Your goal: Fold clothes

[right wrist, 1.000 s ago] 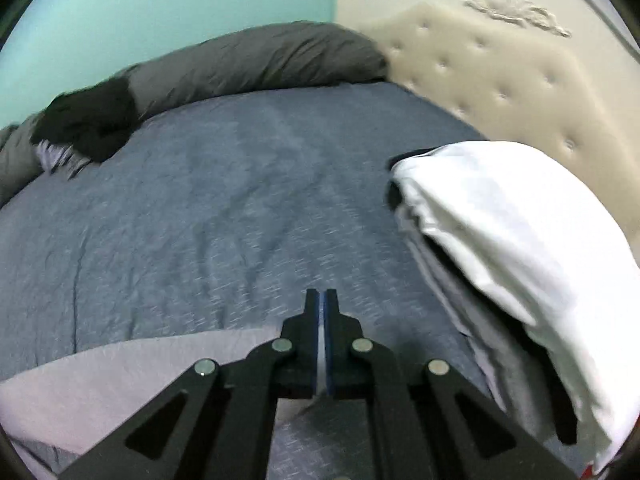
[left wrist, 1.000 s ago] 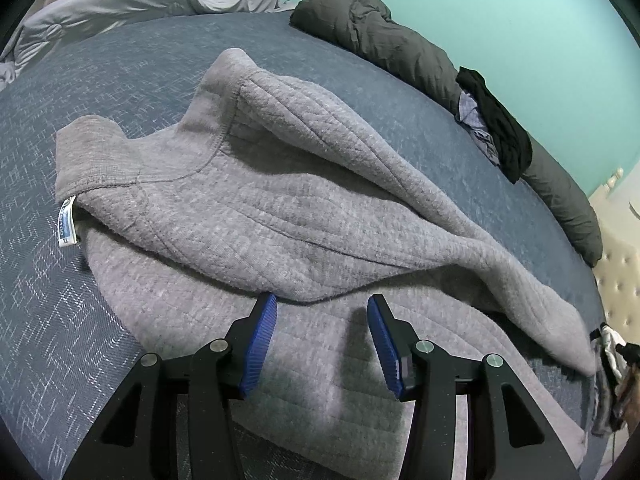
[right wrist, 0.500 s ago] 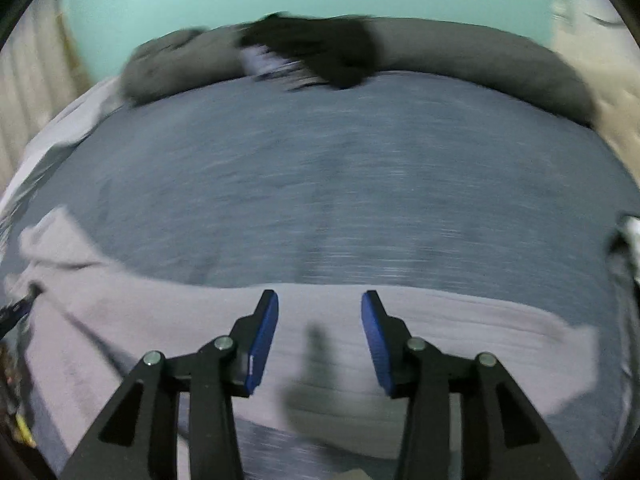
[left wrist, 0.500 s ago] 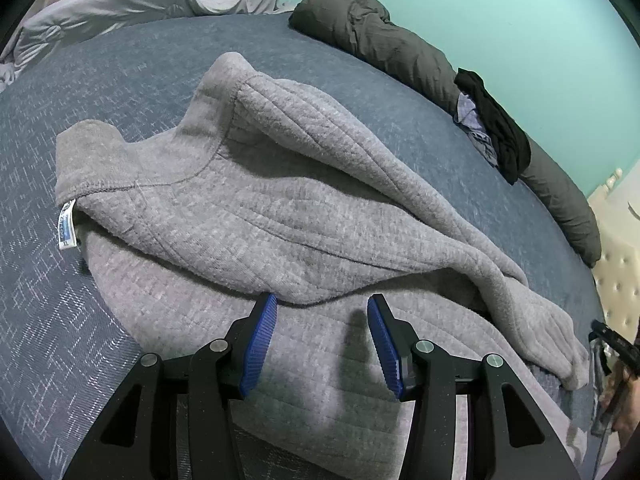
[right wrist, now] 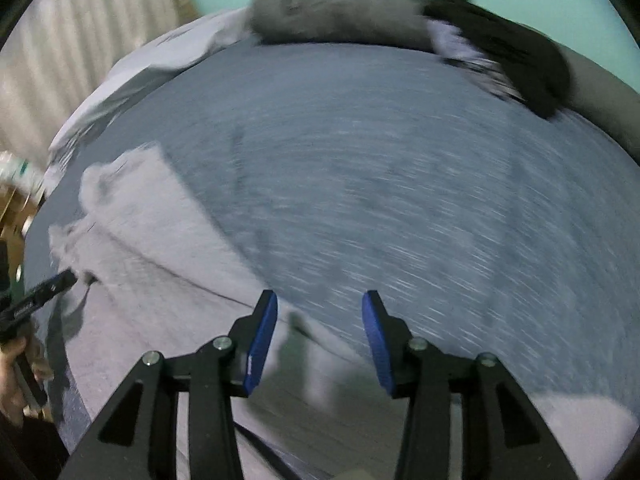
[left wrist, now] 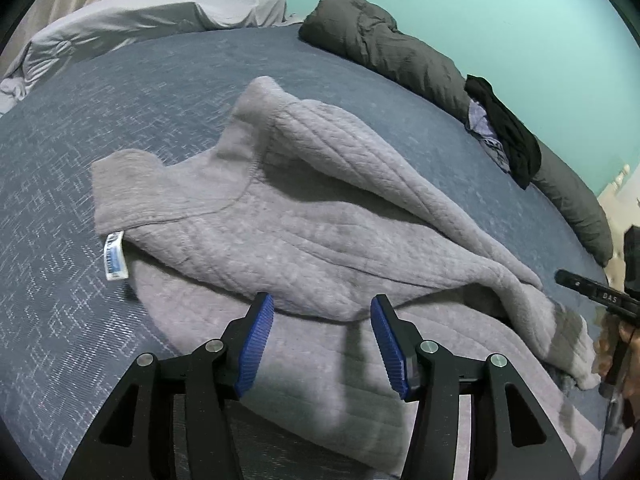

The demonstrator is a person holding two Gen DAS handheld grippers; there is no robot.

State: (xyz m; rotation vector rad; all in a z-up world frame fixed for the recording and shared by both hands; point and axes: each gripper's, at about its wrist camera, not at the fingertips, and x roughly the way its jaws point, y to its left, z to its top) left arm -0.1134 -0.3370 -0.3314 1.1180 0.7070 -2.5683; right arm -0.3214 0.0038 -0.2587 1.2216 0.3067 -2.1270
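A grey quilted sweatshirt [left wrist: 288, 224] lies on the blue bedspread [left wrist: 80, 140], one sleeve folded across its body, a white label [left wrist: 114, 256] at its left edge. My left gripper [left wrist: 322, 344] hovers open just above the sweatshirt's near part, nothing between its blue pads [left wrist: 256, 344]. In the blurred right wrist view the same sweatshirt [right wrist: 152, 256] fills the lower left. My right gripper [right wrist: 320, 344] is open over the garment's edge and holds nothing. The right gripper's black body [left wrist: 596, 292] shows at the far right of the left wrist view.
A dark grey rolled duvet [left wrist: 392, 56] runs along the teal wall, with black and lilac clothes [left wrist: 504, 136] on it. A light grey sheet [left wrist: 140, 20] is bunched at the far left. A hand [right wrist: 16, 372] holds the left gripper at the left edge.
My right gripper opened, released the sleeve and swung left from the headboard side toward the sweatshirt. The sleeve now lies across the garment. My left gripper stayed open and nearly still.
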